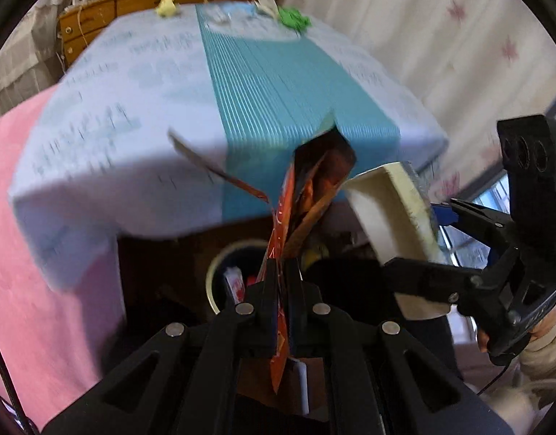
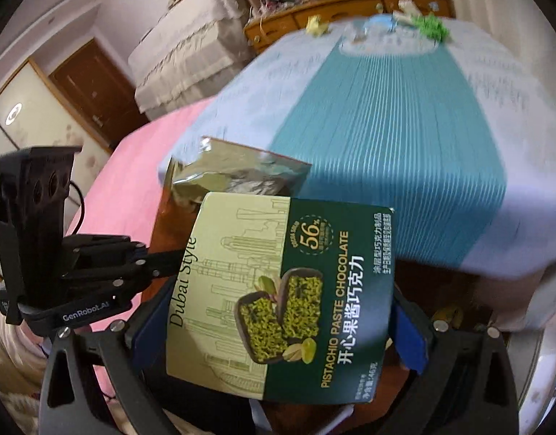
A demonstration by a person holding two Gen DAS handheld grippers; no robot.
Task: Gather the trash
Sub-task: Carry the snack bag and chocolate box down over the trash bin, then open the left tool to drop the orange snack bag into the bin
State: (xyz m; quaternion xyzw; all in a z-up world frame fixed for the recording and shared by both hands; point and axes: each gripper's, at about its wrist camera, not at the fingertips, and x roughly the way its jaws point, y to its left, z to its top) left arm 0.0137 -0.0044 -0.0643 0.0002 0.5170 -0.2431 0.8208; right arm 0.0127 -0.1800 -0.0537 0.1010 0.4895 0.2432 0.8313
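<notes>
My left gripper (image 1: 282,266) is shut on a crumpled orange-red snack wrapper (image 1: 314,188) that sticks up from its jaws. Straight below it stands a round white-rimmed bin (image 1: 213,272) with trash inside. My right gripper (image 2: 278,330) is shut on a green and cream pistachio chocolate box (image 2: 285,290), which sits between its blue pads (image 2: 410,337). In the left wrist view the right gripper (image 1: 426,250) carries the box (image 1: 386,214) just right of the wrapper. The right wrist view shows the left gripper (image 2: 162,259) beside the box and a foil wrapper (image 2: 234,177) above it.
A table under a pale blue cloth with a teal stripe (image 1: 278,83) fills the background. At its far end lie a yellow crumpled piece (image 1: 167,6), a white piece (image 1: 267,3) and a green crumpled piece (image 1: 294,18). A pink bed cover (image 1: 42,217) lies left, a wooden dresser (image 1: 96,14) behind.
</notes>
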